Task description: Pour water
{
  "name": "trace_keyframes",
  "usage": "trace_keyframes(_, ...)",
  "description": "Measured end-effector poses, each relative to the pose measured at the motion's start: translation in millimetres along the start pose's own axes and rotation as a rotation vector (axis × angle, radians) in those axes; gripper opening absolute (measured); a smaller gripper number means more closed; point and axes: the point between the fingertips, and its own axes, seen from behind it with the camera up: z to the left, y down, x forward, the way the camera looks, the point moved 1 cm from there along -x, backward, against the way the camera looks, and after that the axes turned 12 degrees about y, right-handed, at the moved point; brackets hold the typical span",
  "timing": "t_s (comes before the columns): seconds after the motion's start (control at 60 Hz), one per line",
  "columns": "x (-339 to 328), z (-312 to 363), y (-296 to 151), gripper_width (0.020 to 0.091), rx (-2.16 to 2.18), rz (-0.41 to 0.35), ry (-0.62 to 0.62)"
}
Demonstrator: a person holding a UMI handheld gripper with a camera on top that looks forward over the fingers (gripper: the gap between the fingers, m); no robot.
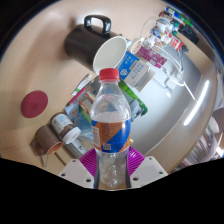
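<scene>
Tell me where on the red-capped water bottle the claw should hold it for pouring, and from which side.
Hold the water bottle on its lower body, below the orange-and-blue label, coming in level from the near side as now. It stands upright and its round body already sits between the pink pads of the claw, so that part likely suits a squeeze, leaving the red cap clear.

The bottle (111,128) stands upright between the fingers of the gripper (112,163) and blocks the way straight ahead. Just beyond it, a white cup (110,52) and a dark kettle (86,40) stand close together, closing the far centre. To the right, cartons and packets (150,62) crowd the table. To the left, small jars (62,128) stand near. Bare tabletop (170,100) lies open ahead to the right; a red disc (36,101) lies flat further left.
</scene>
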Motion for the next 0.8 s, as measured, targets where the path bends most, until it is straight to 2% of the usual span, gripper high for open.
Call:
trace_keyframes(0.283,5.0,-23.0,-14.7,0.0357,-0.094,-0.039,0.013)
trace_keyframes(0.4,8.5,-24.3,-12.3,0.0358,-0.017,-0.021,0.014)
trace_keyframes(0.5,10.1,-20.2,3.0,0.0357,0.34,0.085,-0.026)
trace_keyframes(0.65,-3.6,6.2,4.6,0.0358,1.357,0.28,-0.19)
trace_keyframes(0.767,-21.2,38.0,-7.7,0.0358,2.006,0.371,-0.239)
trace_keyframes(0.8,-25.3,45.6,2.5,0.0358,2.088,0.398,-0.257)
